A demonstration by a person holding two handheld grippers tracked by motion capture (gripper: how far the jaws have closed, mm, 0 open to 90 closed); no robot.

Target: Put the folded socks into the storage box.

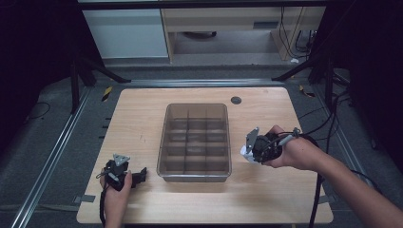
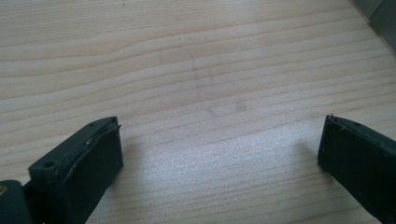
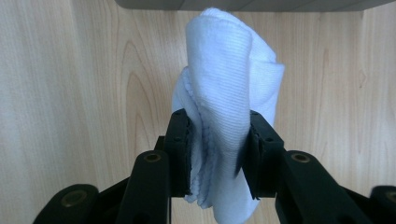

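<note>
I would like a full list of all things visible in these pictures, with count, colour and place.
table: one, light wood, centre of the high view
divided box: one, clear grey, middle of the table, its compartments look empty
cloth: one, white, folded, clamped in the right tongs
round disc: one, dark, on the table behind the box
left tongs: one, black, open over bare wood, left of the box
right tongs: one, black, right of the box

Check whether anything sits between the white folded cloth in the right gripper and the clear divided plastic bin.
Nothing visible does. The right gripper holds the white folded cloth just right of the clear divided plastic bin, bare wooden table between.
</note>
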